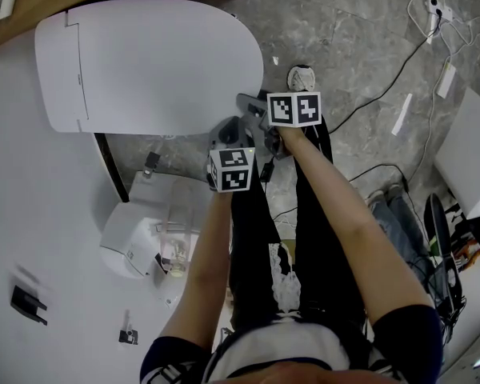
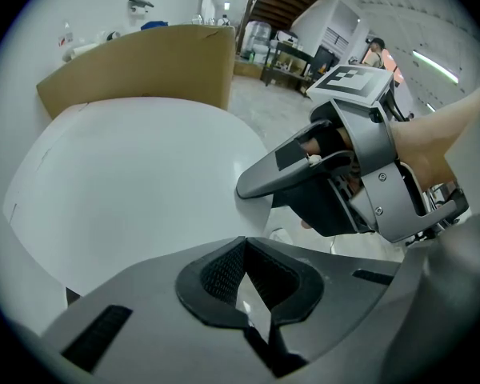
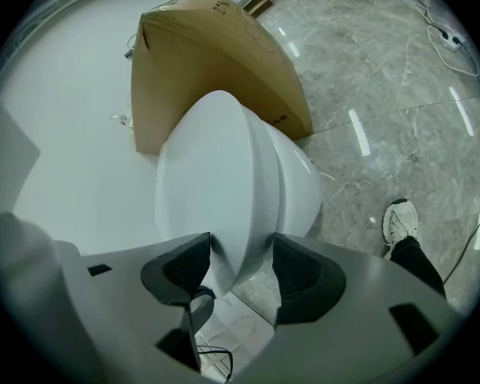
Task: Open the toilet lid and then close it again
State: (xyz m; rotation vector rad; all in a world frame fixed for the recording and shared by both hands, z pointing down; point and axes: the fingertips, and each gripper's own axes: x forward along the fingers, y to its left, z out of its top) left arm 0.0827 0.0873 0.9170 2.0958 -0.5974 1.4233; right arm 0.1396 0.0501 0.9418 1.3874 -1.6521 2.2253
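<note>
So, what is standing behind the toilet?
A brown cardboard box stands behind the toilet. Part of its front is hidden by the toilet, and whatever is behind or inside the box cannot be seen.

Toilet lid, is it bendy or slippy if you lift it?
Probably stiff: the toilet lid looks like one thick moulded shell. Its glossy surface may slip from the right gripper, whose open jaws straddle its front edge.

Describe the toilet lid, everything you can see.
The toilet lid looks like glossy white plastic, a smooth rounded oval with a seamed panel at its hinge end. It lies lowered over the bowl, in front of a cardboard box. Its front edge sits between the open jaws of the right gripper; whether a pad touches it is unclear.
</note>
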